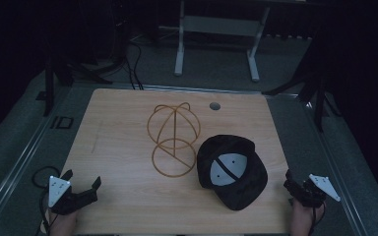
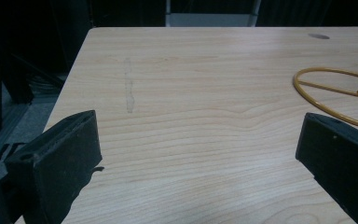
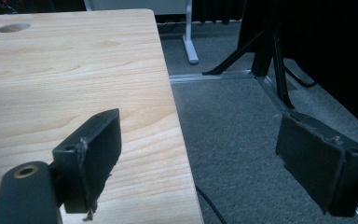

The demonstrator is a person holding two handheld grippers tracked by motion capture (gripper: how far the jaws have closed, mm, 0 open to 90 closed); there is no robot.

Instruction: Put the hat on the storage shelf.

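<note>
My left gripper [image 1: 81, 189] and right gripper [image 1: 295, 189] both rest spread wide, holding nothing, at the table's [image 1: 123, 128] near corners; black cap [image 1: 234, 172] lies upside-down beside gold wire stand [image 1: 173, 140].

High view is looking forward and down over the whole table [image 1: 128, 196]; left gripper view is sitting low at its near left corner, sharing the wire stand [image 2: 335, 88]; right gripper view is facing along the table's right edge.
</note>
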